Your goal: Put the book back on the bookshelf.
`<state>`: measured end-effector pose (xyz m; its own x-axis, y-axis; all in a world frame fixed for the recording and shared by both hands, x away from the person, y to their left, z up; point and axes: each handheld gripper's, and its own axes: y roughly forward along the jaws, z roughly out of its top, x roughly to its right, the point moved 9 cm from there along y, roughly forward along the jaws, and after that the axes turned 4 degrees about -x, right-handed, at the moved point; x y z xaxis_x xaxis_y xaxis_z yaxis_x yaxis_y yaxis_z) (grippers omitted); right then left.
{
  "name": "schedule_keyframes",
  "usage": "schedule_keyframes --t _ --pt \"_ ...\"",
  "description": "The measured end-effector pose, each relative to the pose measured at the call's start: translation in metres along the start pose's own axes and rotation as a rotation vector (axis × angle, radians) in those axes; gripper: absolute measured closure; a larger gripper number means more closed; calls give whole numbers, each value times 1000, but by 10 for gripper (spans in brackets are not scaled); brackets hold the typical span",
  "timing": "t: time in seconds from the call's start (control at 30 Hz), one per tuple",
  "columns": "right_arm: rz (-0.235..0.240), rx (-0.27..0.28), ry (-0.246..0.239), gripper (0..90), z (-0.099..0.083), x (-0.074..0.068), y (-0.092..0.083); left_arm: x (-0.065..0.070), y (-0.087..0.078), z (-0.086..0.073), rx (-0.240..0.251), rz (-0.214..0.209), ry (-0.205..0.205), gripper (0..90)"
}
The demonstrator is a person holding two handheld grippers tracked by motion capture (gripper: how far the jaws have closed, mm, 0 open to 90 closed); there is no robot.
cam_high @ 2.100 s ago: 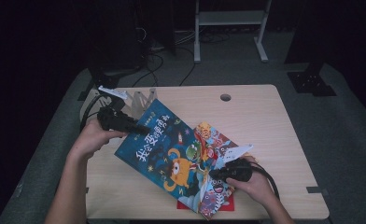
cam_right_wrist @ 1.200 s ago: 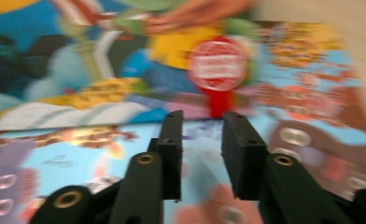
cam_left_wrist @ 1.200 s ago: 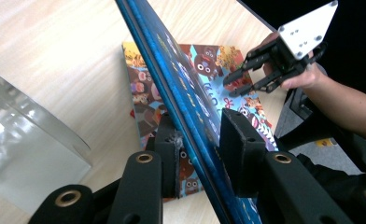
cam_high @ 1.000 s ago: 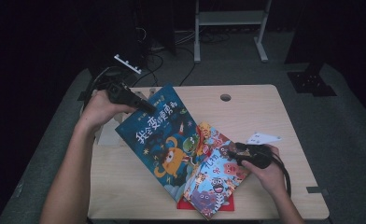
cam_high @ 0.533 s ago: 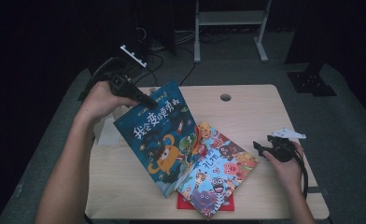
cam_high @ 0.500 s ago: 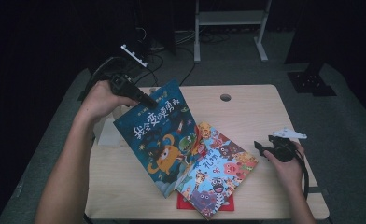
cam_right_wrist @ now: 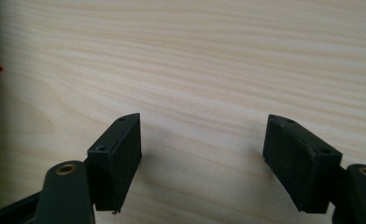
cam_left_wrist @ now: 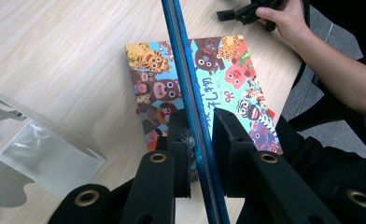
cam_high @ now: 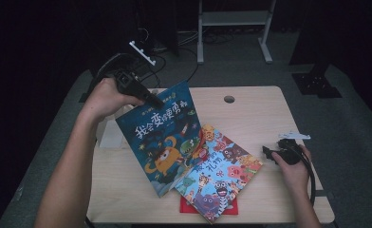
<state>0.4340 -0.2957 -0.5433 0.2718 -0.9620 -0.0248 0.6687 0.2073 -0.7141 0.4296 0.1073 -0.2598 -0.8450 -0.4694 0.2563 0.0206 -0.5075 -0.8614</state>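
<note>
Glossy blue book [cam_high: 162, 137] tilted higher, pinched by left tongs [cam_left_wrist: 200, 135], right tongs [cam_right_wrist: 202, 156] spread over bare wood.

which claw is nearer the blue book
Left. The left claw is clamped on the blue book's top edge, lifting it; the right claw sits open over bare table, off to the side.

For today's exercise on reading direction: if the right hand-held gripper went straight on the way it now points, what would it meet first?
Probably the bare wooden table: the right hand-held gripper has open jaws with only tabletop ahead of them. How close it is stays unclear.
</note>
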Motion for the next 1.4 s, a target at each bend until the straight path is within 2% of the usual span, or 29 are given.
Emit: schedule_keyframes --t 0.27,0.4,0.57,0.67,0.73,0.87,1.0,1.27,1.4 --pt "1 2 -17 244 0 -1 2 2 3 -1 -26 6 -1 758" --pt "1 0 -22 229 0 -2 3 3 4 -2 -41 11 -19 760" --pt "-2 -4 -15 210 0 -2 3 5 3 -1 -45 -15 -48 788" --pt "-3 -6 -9 206 0 -1 3 9 2 0 -48 -47 -58 809" --pt "-2 -7 -10 206 0 -1 3 14 1 1 -48 -65 -43 826" --pt "-3 -7 -10 206 0 -1 3 17 -4 1 -72 -10 -32 828" --pt "-3 -7 -9 205 0 -1 3 18 -11 -1 -68 39 -11 827" --pt "-3 -7 -9 204 0 -1 3 14 -26 -12 -40 56 -24 827" --pt "-4 -7 -9 203 0 -1 3 9 -36 -21 -22 66 -46 827"
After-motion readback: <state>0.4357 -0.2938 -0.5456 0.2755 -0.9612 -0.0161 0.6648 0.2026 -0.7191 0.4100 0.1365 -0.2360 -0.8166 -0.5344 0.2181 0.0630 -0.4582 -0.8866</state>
